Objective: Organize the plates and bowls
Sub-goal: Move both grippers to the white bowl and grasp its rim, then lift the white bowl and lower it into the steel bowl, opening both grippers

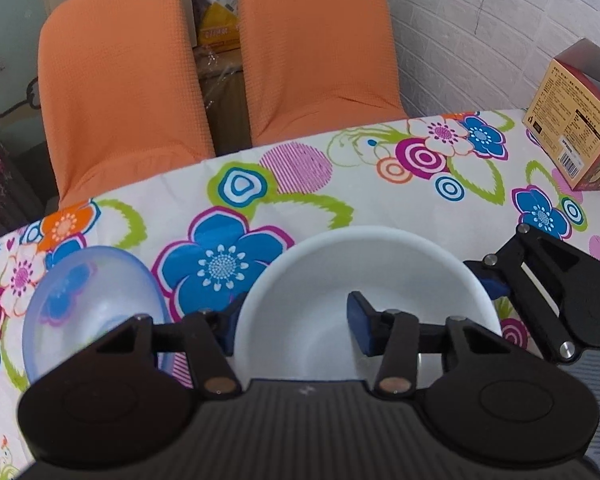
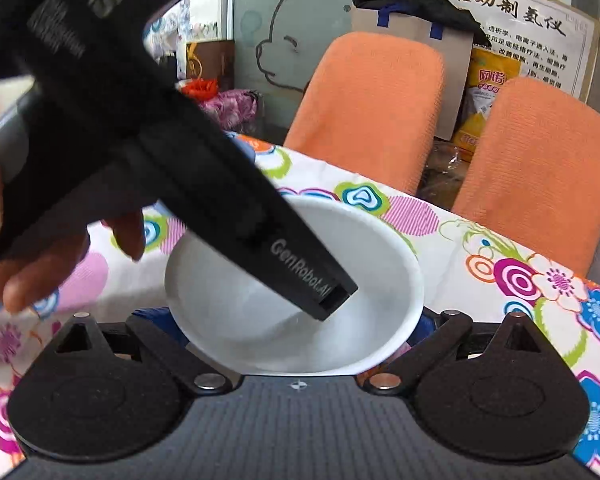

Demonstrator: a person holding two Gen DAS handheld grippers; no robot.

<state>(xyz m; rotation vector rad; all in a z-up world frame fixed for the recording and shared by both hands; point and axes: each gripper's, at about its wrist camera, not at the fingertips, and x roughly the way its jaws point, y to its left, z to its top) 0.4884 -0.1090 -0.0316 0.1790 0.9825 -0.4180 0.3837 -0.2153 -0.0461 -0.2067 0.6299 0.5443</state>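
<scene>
The white bowl (image 1: 364, 300) is sitting on the floral-clothed worktop (image 1: 340, 200), at 6 o'clock in both views; the left gripper (image 1: 296, 326) is straddling the bowl's left wall, 1 blue pad (image 1: 360, 326) inside and the other outside, spread with a gap, not clenched; the right gripper (image 2: 300, 328) is reaching around the bowl (image 2: 260, 332) from the near side with its fingers wide apart, though whether they are touching the wall I cannot tell; a clear blue bowl (image 1: 88, 308) is lying just beside the white one at 9 o'clock; a printed carton (image 1: 572, 128) is standing at 2 o'clock; 2 orange chairs (image 1: 316, 48) are standing behind the worktop at 12 o'clock; a person's hand (image 2: 28, 240) is holding the left gripper's handle.
</scene>
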